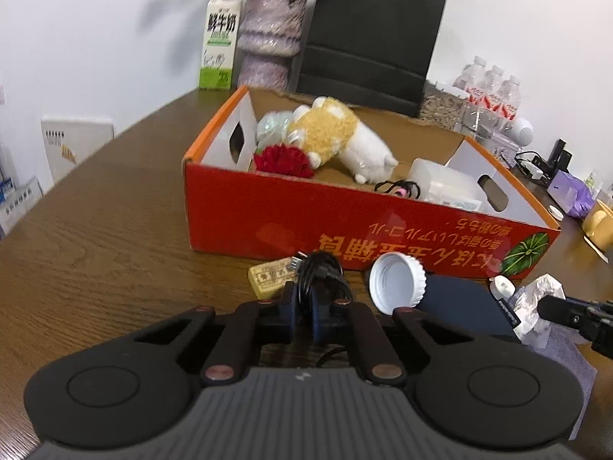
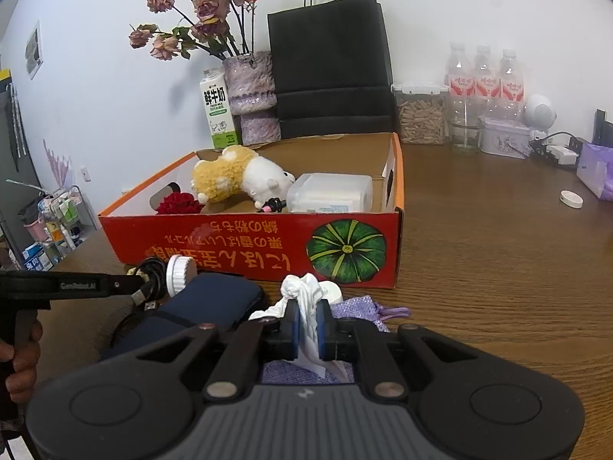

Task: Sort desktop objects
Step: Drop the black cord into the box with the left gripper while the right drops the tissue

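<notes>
In front of the red cardboard box [image 2: 253, 245], the left claw [image 1: 304, 306] pinches a coiled black cable [image 1: 320, 272] while the right claw [image 2: 306, 329] clamps a crumpled white tissue [image 2: 302, 295].

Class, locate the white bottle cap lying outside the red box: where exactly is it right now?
In the left wrist view, the white bottle cap sits right of centre, before the red box, tilted against the dark blue pouch, beside the black cable.

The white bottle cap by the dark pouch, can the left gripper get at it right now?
Probably not yet. The left gripper is shut on the black cable, so it has nothing free to grasp with. The white bottle cap itself sits uncovered just to its right, leaning on the dark pouch.
</notes>
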Available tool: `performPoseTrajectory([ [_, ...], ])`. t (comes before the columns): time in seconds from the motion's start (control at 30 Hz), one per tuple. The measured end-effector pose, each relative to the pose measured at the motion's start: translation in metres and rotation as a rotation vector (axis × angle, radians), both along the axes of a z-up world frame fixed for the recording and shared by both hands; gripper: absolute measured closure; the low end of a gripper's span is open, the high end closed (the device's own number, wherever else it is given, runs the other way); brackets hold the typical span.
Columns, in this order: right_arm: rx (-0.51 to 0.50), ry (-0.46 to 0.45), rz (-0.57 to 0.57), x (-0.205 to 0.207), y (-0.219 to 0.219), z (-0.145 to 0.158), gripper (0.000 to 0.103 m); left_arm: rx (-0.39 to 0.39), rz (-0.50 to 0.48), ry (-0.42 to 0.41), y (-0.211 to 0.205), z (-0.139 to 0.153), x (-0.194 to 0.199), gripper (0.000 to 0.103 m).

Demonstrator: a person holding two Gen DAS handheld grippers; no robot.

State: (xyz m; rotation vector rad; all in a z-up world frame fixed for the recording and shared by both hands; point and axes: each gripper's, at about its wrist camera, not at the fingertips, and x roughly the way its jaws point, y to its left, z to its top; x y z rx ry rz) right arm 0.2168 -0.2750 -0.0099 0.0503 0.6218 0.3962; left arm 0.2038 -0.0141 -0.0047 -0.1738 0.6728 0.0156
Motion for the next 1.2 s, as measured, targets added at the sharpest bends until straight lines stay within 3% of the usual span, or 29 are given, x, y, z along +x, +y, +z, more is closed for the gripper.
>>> performPoseTrajectory([
  [0.3, 0.007, -0.046, 0.0, -0.007, 0.0, 0.013, 0.095, 0.002, -0.018, -0.056, -0.001, 0.011, -0.017, 0.095],
  [0.67, 0.04, -0.164, 0.023, -0.006, 0.011, 0.052, 0.095, 0.02, -0.056, -0.216, -0.007, 0.051, -0.038, 0.095],
  [0.9, 0.064, -0.228, 0.043, 0.019, 0.03, 0.073, 0.095, 0.024, -0.061, -0.301, -0.015, 0.073, -0.015, 0.095],
  [1.2, 0.071, -0.213, 0.047, 0.065, 0.05, 0.064, 0.095, 0.014, -0.056, -0.285, -0.017, 0.062, 0.032, 0.095],
])
